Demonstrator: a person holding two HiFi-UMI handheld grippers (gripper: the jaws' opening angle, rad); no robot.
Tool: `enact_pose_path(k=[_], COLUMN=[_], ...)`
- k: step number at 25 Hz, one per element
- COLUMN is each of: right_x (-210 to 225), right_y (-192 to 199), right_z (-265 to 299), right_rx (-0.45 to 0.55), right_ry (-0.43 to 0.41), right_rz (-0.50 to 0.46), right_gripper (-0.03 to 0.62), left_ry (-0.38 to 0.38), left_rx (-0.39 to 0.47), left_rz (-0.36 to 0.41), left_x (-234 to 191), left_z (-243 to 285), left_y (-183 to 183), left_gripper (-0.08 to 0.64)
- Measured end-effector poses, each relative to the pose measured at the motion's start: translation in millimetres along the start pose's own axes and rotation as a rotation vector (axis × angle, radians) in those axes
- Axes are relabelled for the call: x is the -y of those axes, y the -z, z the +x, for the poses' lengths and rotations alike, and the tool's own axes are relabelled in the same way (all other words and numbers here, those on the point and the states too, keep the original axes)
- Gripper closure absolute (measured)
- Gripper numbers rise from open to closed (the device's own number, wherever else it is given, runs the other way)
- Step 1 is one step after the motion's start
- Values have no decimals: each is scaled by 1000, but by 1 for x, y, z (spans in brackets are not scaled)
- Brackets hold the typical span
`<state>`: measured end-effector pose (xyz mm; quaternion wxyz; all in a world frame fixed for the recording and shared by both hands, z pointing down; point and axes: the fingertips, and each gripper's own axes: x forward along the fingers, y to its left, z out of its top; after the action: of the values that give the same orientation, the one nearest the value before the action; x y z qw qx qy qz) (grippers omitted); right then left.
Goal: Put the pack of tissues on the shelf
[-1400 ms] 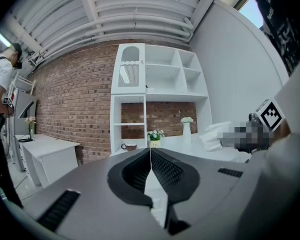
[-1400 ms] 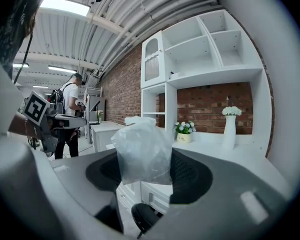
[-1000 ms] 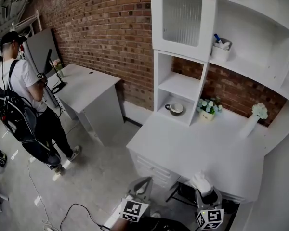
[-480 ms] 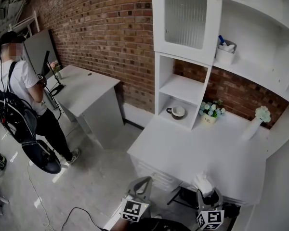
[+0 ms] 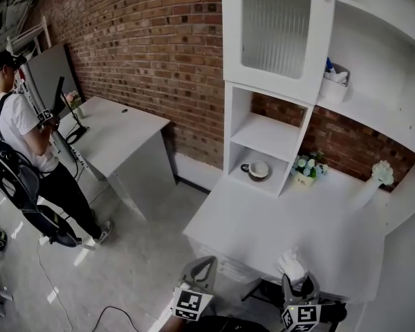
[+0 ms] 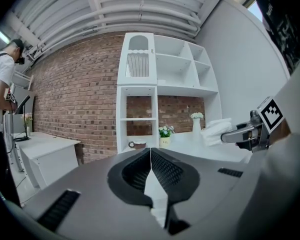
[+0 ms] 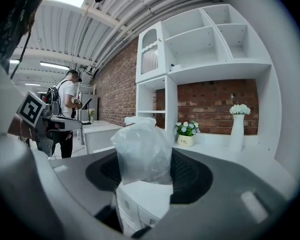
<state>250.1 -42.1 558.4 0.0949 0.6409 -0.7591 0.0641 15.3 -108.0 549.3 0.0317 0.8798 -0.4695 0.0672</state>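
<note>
The pack of tissues (image 7: 142, 184) is white with a crumpled clear wrapper top, and my right gripper (image 7: 145, 176) is shut on it. In the head view the pack (image 5: 290, 265) shows at the bottom, above the right gripper (image 5: 295, 289), just short of the white desk's (image 5: 263, 223) near edge. My left gripper (image 5: 202, 274) hangs low left of it; its jaws meet, shut with nothing held (image 6: 150, 176). The white shelf unit (image 5: 270, 137) stands on the desk against the brick wall, with open compartments.
A cup (image 5: 255, 169) sits in the lowest compartment. A small flower pot (image 5: 307, 168) and a white vase (image 5: 375, 182) stand on the desk. A white bin (image 5: 334, 85) sits on the upper shelf. A person (image 5: 24, 151) stands at a second desk (image 5: 117, 137) far left.
The view has shifted slightly: the shelf unit and desk sit a little further right and lower. The person at left has moved further left. Both grippers hold the same places.
</note>
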Motion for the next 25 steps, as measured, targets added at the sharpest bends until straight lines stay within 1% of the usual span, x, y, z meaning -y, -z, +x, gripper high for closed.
enact_pose_path(k=[6,10,14,22,25], right_x=[0,0,-10,-21,-28], right_y=[-11,-18,-23,-38,-48], right_z=[32,57,79,119,132], right_rx=[5,2,5,25,28], right_ry=[45,86,102,159,174], right_rz=[60,51,33,71,73], right_gripper=[353,353,353,352,353], left_ry=[18,45,72,109,141], left_rx=[-16,-8,0,18,24], left_rz=[-2,0,8,22,37], left_x=[-32,-53,-73,-113,-125], left_z=[24,46,65,99,110], left_y=[-1,-8,-11,-22,-30], left_gripper=[549,549,549,549,549])
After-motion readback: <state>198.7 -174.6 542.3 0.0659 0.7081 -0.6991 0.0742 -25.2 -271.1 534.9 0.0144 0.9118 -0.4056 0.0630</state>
